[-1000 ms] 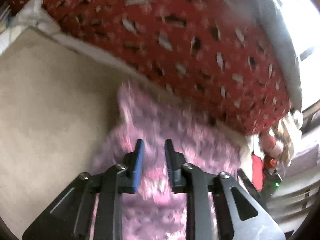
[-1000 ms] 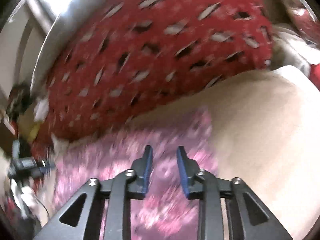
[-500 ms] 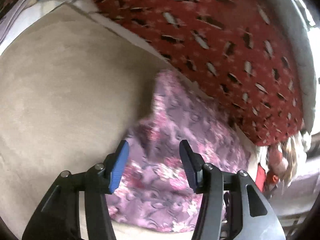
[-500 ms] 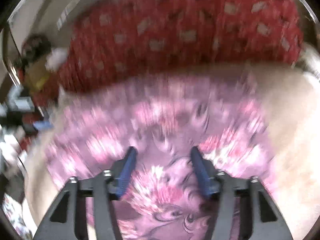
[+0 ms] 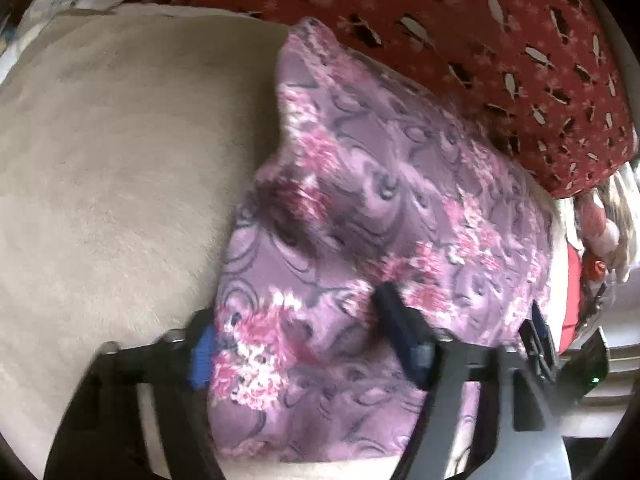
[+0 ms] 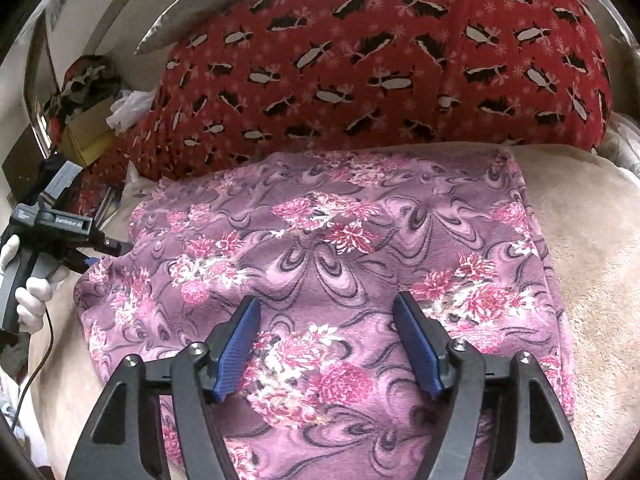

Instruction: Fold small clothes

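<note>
A purple fleece garment with pink flowers lies spread on a beige blanket. My right gripper hovers over its near middle, jaws opening, with nothing pinched between the blue pads. My left gripper points steeply down at the same garment. Its jaws stand apart and straddle the cloth's near-left edge, one finger beside the edge and the other on top. In the right wrist view the left gripper shows at the garment's left edge, held by a white-gloved hand.
A red blanket with penguin print is heaped right behind the garment. Bare beige blanket stretches left of the garment in the left wrist view. A cardboard box and clutter sit at the far left, and a cable hangs from the left gripper.
Both grippers' jaws have widened from nearly shut. The left gripper has dropped closer to the garment's edge. The right gripper has slid across the garment, which now lies spread flat.
</note>
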Demonstrator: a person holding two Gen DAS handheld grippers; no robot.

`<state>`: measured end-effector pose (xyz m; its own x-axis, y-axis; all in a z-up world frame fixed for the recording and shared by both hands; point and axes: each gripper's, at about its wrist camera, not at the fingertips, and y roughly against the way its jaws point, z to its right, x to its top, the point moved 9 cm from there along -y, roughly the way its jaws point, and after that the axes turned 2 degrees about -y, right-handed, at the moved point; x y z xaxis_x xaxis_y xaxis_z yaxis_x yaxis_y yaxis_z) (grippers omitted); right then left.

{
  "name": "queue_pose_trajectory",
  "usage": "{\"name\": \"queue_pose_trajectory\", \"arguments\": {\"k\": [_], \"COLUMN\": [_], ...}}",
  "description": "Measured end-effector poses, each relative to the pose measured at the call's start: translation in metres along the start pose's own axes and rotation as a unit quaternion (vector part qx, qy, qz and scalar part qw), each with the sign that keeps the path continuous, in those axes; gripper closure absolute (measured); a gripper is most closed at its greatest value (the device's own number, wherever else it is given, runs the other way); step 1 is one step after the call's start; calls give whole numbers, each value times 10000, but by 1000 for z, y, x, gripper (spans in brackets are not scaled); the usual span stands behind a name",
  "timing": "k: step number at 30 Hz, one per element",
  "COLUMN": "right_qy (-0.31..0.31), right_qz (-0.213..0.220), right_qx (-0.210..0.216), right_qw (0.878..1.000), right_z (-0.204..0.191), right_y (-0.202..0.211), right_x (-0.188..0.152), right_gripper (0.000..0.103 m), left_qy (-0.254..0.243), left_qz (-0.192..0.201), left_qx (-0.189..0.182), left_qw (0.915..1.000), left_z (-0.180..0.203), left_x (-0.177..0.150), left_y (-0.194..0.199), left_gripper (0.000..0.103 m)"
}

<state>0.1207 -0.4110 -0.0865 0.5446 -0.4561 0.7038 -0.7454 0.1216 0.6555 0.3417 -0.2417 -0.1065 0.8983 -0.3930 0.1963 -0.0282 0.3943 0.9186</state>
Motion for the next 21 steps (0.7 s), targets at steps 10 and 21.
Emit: {"name": "queue_pose_trajectory", "arguments": {"k": [10, 21], "right_qy": [-205, 262], "right_qz": [108, -155], "right_qx": [-213, -742], "right_qw": [9995, 9968], "right_z": [-9, -12], "right_y": [2, -29], "right_x": [30, 17], "right_gripper": [31, 12], "left_qy": [-550, 271], "left_qz": [359, 20], "left_qx": [-32, -318], "left_qw": [9978, 9991], "left_z": [42, 3], "left_x": [-7, -11], "left_y": [35, 3], "left_gripper": [90, 47]}}
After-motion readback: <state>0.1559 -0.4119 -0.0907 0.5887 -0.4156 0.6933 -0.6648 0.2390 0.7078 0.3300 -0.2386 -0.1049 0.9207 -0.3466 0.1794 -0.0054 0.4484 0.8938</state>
